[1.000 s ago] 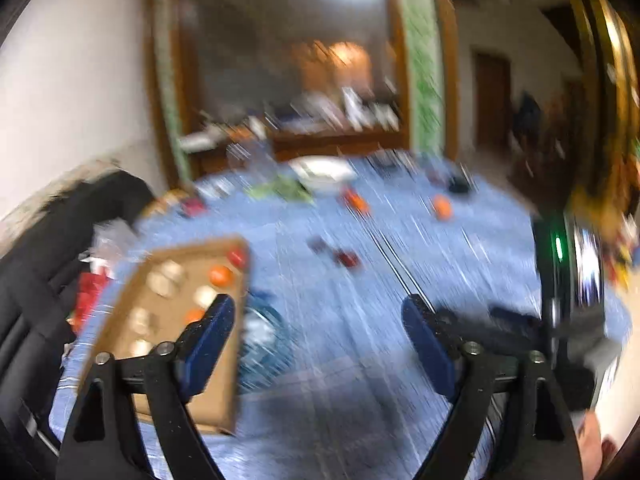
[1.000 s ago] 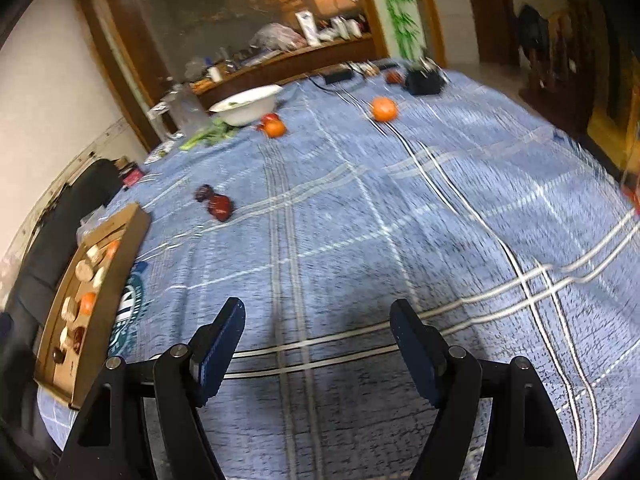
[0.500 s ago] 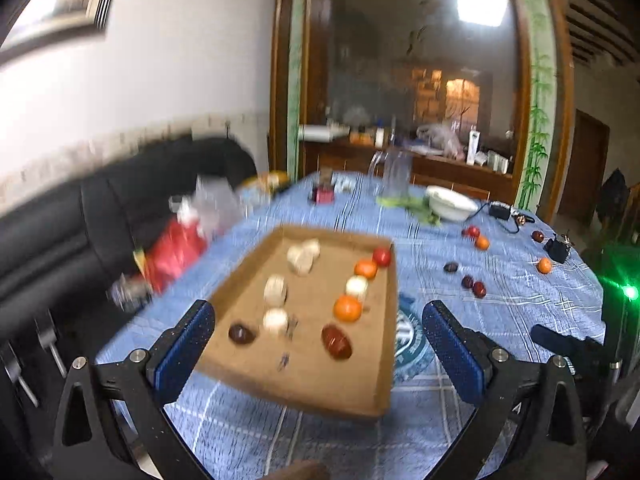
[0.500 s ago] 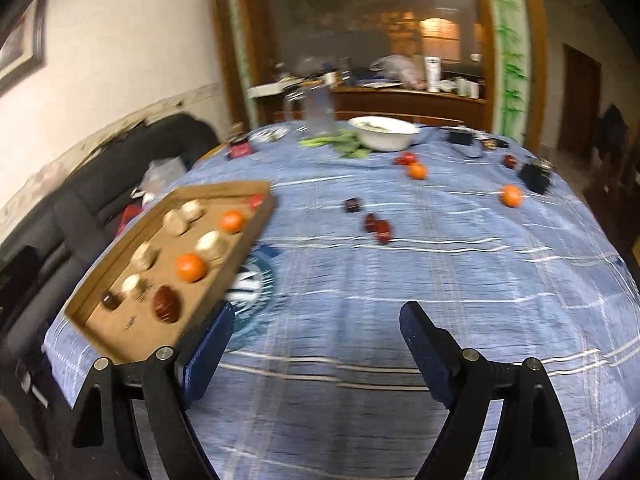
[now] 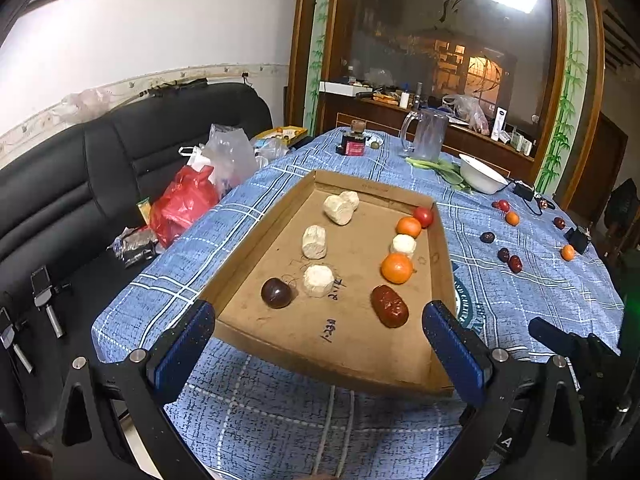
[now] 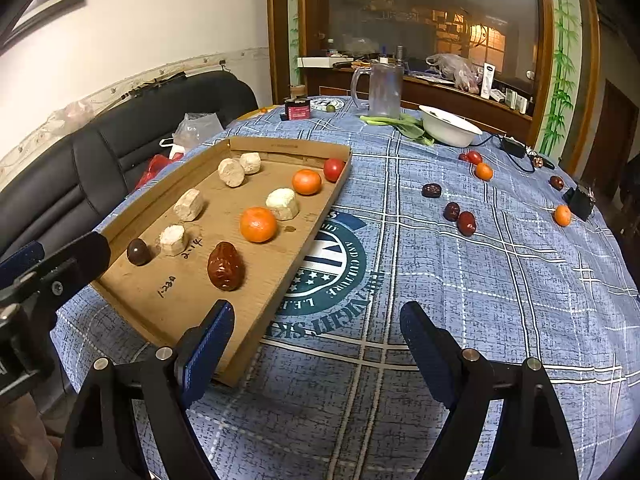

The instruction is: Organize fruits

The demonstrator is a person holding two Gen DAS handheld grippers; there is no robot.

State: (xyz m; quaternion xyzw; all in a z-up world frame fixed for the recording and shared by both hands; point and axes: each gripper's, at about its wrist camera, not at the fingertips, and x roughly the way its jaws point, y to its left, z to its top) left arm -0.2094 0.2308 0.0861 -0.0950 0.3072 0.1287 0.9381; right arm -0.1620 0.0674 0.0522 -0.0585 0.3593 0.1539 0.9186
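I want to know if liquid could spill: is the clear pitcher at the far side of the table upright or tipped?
Upright. The clear pitcher stands on its base on the table, handle at its side. Cannot tell whether it holds liquid.

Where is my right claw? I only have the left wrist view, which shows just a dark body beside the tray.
Observer: The right claw is open and empty, above the tablecloth at the cardboard tray's near right corner.
Operator: What lies under it?
Observer: Only the cloth's round printed emblem; no fruit.
Operator: Is it touching the tray?
Observer: The finger on the tray side overlaps that corner in the picture; contact I cannot tell.
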